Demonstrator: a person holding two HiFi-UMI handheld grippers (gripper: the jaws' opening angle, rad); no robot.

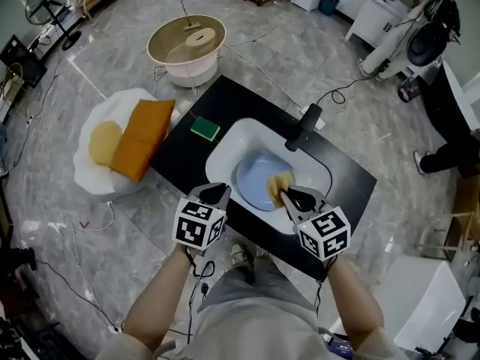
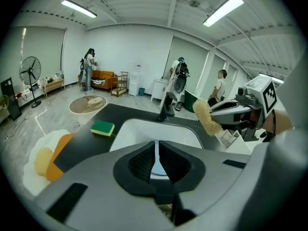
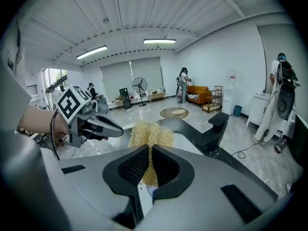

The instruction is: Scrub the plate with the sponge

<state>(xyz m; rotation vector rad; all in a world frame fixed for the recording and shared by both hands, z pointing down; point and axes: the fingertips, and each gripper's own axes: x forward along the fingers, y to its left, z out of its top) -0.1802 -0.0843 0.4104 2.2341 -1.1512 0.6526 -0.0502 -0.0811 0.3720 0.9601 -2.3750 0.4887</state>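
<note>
A pale blue plate [image 1: 253, 180] lies in the white sink [image 1: 234, 137] set in a black counter [image 1: 184, 160]. My right gripper [image 1: 287, 196] is shut on a tan fibrous scrub sponge [image 1: 279, 181], which hovers over the plate's right half. In the right gripper view the sponge [image 3: 150, 133] sticks up from between the jaws [image 3: 148, 153]. My left gripper [image 1: 217, 192] is above the sink's near-left rim, jaws together with only a slit and nothing in them [image 2: 156, 148]. The left gripper view shows the plate through that slit, with the right gripper [image 2: 219, 115] and its sponge [image 2: 206, 118] to the right.
A green sponge [image 1: 205, 128] lies on the counter left of the sink, and a black faucet [image 1: 303, 126] stands at its far rim. On the floor are an egg-shaped cushion with an orange pad [image 1: 120, 145], a round tan basin [image 1: 186, 42] and cables. People stand farther off.
</note>
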